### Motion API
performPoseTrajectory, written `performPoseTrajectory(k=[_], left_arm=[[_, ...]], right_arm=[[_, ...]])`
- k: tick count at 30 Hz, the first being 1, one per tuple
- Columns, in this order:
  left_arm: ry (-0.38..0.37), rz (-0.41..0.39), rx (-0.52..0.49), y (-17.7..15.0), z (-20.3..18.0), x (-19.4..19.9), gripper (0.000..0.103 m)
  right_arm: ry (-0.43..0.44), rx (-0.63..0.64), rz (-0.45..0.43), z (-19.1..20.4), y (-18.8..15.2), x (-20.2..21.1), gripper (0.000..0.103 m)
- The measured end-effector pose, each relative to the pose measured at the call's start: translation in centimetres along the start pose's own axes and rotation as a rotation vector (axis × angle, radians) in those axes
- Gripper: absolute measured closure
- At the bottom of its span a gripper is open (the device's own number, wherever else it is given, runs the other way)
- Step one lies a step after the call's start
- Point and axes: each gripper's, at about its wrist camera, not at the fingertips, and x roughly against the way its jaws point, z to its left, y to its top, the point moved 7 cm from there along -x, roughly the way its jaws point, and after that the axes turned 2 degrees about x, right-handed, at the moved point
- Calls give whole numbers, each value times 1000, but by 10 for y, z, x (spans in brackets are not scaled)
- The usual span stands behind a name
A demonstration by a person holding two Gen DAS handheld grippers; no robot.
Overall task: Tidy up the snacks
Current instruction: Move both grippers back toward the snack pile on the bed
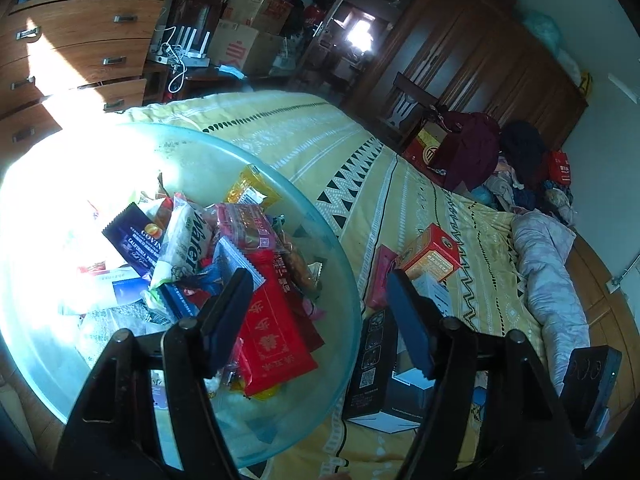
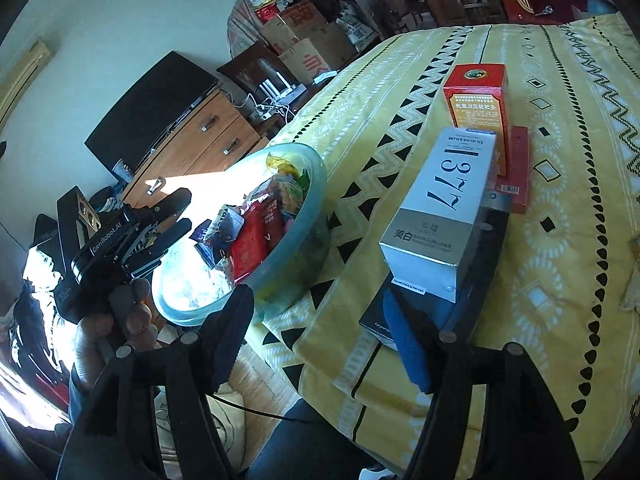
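Left claw (image 1: pixel 316 316) gapes empty above the snack bowl (image 1: pixel 340 280). Right claw (image 2: pixel 320 332) gapes empty beside the boxes (image 2: pixel 440 216) on the bed (image 2: pixel 560 240)

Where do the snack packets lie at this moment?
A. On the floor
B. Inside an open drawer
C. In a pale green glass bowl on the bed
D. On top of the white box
C: the snack packets are heaped inside the glass bowl, which stands on the yellow bedspread beside the white box.
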Motion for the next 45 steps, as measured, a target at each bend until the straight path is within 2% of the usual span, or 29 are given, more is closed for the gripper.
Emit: performPoseTrajectory(k=[7,15,28,35,40,45], left_arm=[[-1,3,-11,0,-6,1,33],[-16,4,-13,-2,-12,2,31],[-11,-2,0,-2,-9,6,22],[-11,0,1,-2,-8,7,22],[-42,23,-55,-14,-35,5,22],[-152,97,-226,-55,-107,-3,22]], right_arm=[[-2,7,2,1,-3,4,24],[-10,-19,10,-9,-12,10,24],[-16,-32,27,-13,-19,9,22],[-23,-32,40,-14,-25,7,21],[-80,-25,35,-27,-35,19,21],[-144,-86,29,-67,-73,48,19]])
